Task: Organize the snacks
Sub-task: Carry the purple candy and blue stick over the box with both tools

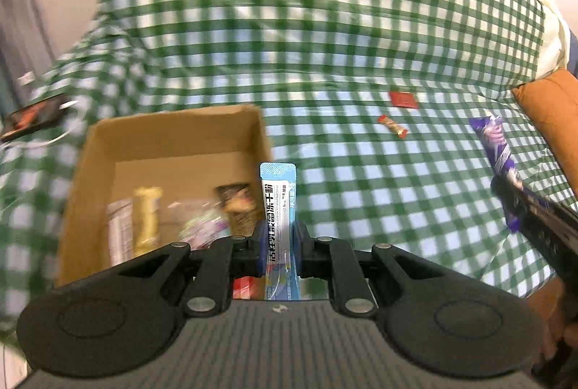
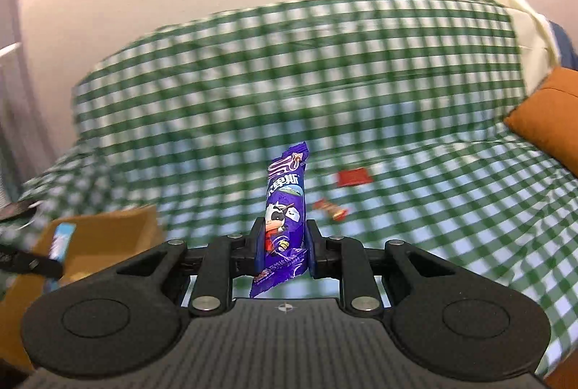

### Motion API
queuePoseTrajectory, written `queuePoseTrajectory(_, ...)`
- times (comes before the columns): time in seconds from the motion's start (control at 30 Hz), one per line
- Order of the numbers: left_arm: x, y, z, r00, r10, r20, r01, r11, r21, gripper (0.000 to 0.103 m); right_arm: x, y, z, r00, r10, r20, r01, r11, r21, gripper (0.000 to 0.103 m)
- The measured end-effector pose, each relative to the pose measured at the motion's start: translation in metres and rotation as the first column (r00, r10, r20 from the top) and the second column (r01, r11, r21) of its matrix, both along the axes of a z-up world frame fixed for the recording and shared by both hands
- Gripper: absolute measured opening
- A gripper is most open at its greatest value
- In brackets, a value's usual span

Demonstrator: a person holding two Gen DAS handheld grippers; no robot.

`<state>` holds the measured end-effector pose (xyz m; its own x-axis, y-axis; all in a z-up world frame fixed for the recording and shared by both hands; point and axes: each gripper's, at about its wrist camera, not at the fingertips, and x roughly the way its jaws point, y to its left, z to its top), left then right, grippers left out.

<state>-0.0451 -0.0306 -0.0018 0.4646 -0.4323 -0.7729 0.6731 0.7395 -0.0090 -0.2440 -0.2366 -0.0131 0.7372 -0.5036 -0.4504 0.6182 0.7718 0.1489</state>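
Here we hold a snack in each gripper above a sofa draped in a green checked cloth (image 1: 325,38). Our left gripper (image 1: 277,244) pinches a light blue sachet (image 1: 278,204) upright, just beside the open cardboard box (image 1: 173,136) that already holds several snacks. Our right gripper (image 2: 282,244) clamps a purple snack bar (image 2: 285,208). A red packet (image 1: 404,99) and a small wrapped candy (image 1: 392,126) lie on the cloth, well apart from the box.

Cardboard box (image 1: 173,136) stands open-topped; only two sweets (image 1: 392,126) dot the cloth (image 1: 325,46).
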Motion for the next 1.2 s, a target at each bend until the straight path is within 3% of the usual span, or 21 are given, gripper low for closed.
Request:
queuePoseTrajectory(0.27,-0.021,0.114,0.009,0.997,0.078,0.024,-0.078,0.997,0.009,0.016,0.007,0.12,0.012,0.969,0.239,-0.063,-0.234,0.969,0.073,0.023)
queuePoseTrajectory(0.5,-0.033,0.156,0.009,0.994,0.109,0.021,-0.108,0.993,-0.037,0.016,0.01,0.19,0.022,0.933,0.339,-0.12,-0.337,0.941,0.037,0.023)
queuePoseTrajectory(1.2,-0.037,0.179,0.013,0.992,0.127,0.005,-0.126,0.985,-0.119,0.016,0.003,0.216,0.033,0.926,0.342,-0.159,-0.351,0.936,-0.031,0.023)
